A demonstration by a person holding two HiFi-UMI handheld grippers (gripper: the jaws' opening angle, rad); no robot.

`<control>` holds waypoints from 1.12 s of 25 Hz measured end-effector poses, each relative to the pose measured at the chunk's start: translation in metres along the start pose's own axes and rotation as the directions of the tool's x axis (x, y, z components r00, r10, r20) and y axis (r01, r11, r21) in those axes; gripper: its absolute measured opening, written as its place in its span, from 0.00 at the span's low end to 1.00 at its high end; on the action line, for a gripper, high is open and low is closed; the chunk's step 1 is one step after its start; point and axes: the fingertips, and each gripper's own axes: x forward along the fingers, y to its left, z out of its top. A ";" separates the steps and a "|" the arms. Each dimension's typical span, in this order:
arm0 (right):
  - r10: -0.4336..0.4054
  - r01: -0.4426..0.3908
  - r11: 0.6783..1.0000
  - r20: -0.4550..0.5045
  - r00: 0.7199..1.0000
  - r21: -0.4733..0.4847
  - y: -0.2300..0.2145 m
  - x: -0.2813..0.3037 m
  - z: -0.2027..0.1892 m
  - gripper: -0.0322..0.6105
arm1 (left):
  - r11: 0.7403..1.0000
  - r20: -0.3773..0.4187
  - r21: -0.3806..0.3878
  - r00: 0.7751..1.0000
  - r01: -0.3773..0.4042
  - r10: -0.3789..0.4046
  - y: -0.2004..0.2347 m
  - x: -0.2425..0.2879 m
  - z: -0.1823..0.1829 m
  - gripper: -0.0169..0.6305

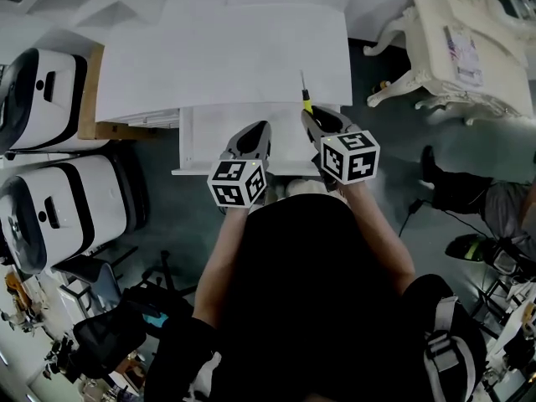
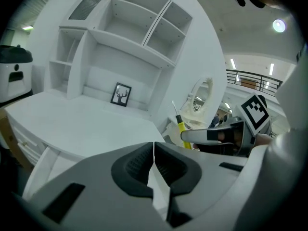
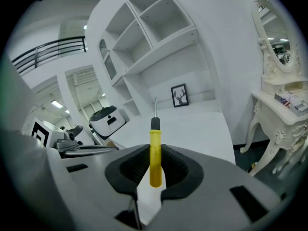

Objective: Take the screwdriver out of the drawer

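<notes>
Person's torso (image 1: 289,291): clad in black and nearest the camera; both forearms are stretched forward from it to the open drawer.
Left gripper (image 2: 154,153): jaws pressed together with nothing between them; it is held over the middle of the drawer front, just beside the other gripper.
Drawer (image 1: 205,136): pulled out from under the white desk top (image 1: 218,57); the part in sight looks bare.
Right gripper (image 3: 155,153): jaws pinching the screwdriver by its yellow handle, the black pads set on either side of it.
Screwdriver (image 3: 155,158): carried in the right gripper over the right end of the drawer, its metal shaft pointing away towards the desk top; it is judged to be clear of the drawer.
Risk, grip: a round, smooth handle is held on a short stretch only; it could be swung or slid between the pads by a quick tilt and dropped back into the drawer or onto the floor.
Risk, tip: the desk edge could be struck or scratched if the shaft is pushed forward.
Risk, grippers: the two are close, so the held tool could be knocked by a sideways move.
</notes>
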 end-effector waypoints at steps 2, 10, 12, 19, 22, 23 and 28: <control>0.024 -0.023 1.000 0.048 0.999 -0.015 0.007 -0.009 0.007 0.18 | 1.000 0.010 0.006 1.000 0.004 -0.004 -0.004 -0.003 0.002 0.07; 0.078 -0.070 0.996 0.139 0.987 -0.057 0.019 -0.028 0.015 0.18 | 1.000 0.033 0.019 0.999 0.013 -0.014 -0.013 -0.006 0.010 0.07; 0.080 -0.075 0.996 0.142 0.987 -0.043 0.019 -0.029 0.015 0.18 | 1.000 0.032 0.021 0.999 0.015 -0.015 -0.013 -0.005 0.010 0.07; 0.077 -0.069 0.996 0.140 0.987 -0.063 0.019 -0.030 0.017 0.18 | 1.000 0.031 0.016 0.999 0.016 -0.017 -0.011 -0.005 0.012 0.07; 0.079 -0.070 0.995 0.138 0.987 -0.069 0.020 -0.027 0.017 0.18 | 1.000 0.029 0.014 0.999 0.016 -0.016 -0.007 -0.004 0.013 0.07; 0.080 -0.071 0.995 0.136 0.987 -0.070 0.020 -0.026 0.017 0.18 | 1.000 0.028 0.013 0.999 0.015 -0.016 -0.007 -0.004 0.013 0.07; 0.082 -0.071 0.994 0.130 0.988 -0.081 0.018 -0.024 0.015 0.18 | 1.000 0.026 0.011 1.000 0.014 -0.014 -0.007 -0.001 0.010 0.07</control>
